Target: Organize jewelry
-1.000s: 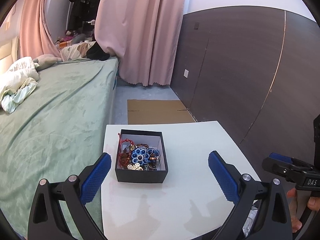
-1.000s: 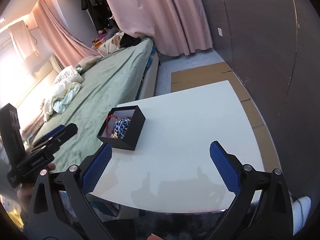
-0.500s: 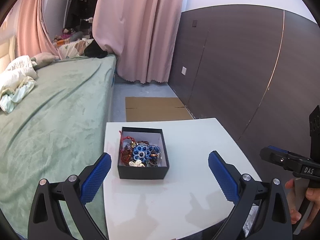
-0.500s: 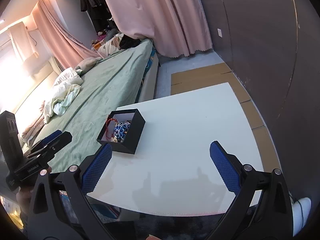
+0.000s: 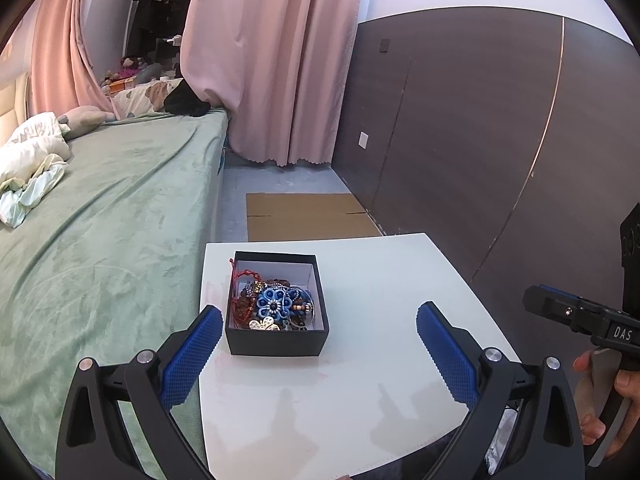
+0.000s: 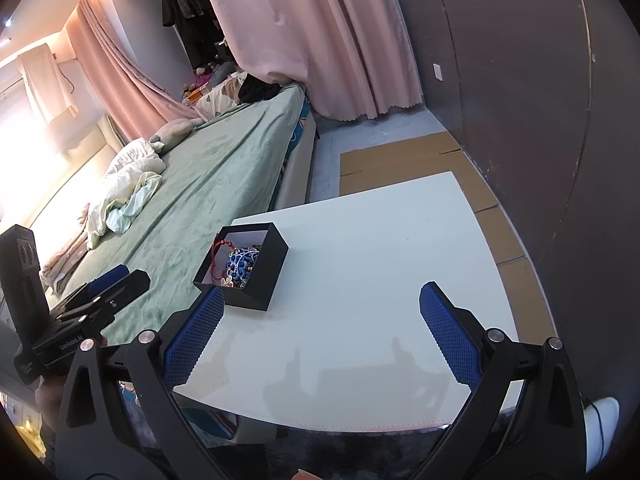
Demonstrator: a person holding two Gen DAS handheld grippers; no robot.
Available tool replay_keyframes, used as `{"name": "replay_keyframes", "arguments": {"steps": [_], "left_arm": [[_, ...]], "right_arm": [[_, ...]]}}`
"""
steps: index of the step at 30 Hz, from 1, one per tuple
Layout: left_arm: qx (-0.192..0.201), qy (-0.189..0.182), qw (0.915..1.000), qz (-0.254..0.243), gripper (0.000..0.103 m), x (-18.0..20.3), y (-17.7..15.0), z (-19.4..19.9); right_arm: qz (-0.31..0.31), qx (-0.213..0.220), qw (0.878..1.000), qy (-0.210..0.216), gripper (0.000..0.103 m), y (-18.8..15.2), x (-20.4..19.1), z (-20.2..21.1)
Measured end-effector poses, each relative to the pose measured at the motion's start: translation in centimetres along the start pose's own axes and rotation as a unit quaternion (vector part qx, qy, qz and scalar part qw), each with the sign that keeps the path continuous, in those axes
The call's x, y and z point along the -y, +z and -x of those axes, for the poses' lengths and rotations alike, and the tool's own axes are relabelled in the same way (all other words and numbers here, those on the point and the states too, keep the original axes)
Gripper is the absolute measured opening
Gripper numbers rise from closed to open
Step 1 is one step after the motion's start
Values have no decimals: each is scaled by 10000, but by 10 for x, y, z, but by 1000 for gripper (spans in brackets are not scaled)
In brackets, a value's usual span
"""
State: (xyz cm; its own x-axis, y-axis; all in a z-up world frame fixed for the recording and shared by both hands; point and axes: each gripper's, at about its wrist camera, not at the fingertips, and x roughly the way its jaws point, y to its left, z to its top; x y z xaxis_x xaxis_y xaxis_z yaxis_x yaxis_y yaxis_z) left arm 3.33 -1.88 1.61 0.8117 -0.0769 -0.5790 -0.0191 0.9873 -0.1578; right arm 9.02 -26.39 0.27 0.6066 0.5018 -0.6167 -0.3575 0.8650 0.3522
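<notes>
Nearer left gripper [image 5: 318,330]: jewelry box [image 5: 277,304].

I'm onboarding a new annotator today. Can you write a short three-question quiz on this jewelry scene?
1. True or false: the left gripper holds a piece of jewelry.
2. Where on the white table does the black box stand? A) far right corner B) near the edge beside the bed C) dead centre
3. Fill in: the largest piece in the box is a ____ flower ornament.

Key: 1. False: both it and the right gripper are open and empty. 2. B. 3. blue.
</notes>
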Motion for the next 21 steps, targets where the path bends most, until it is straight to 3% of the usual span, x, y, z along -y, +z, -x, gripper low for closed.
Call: {"name": "replay_keyframes", "arguments": {"steps": [21], "left_arm": [[42, 71, 9999, 107, 94, -5, 2, -4]], "right_arm": [[-45, -6, 10000, 72, 98, 4, 0, 0]]}}
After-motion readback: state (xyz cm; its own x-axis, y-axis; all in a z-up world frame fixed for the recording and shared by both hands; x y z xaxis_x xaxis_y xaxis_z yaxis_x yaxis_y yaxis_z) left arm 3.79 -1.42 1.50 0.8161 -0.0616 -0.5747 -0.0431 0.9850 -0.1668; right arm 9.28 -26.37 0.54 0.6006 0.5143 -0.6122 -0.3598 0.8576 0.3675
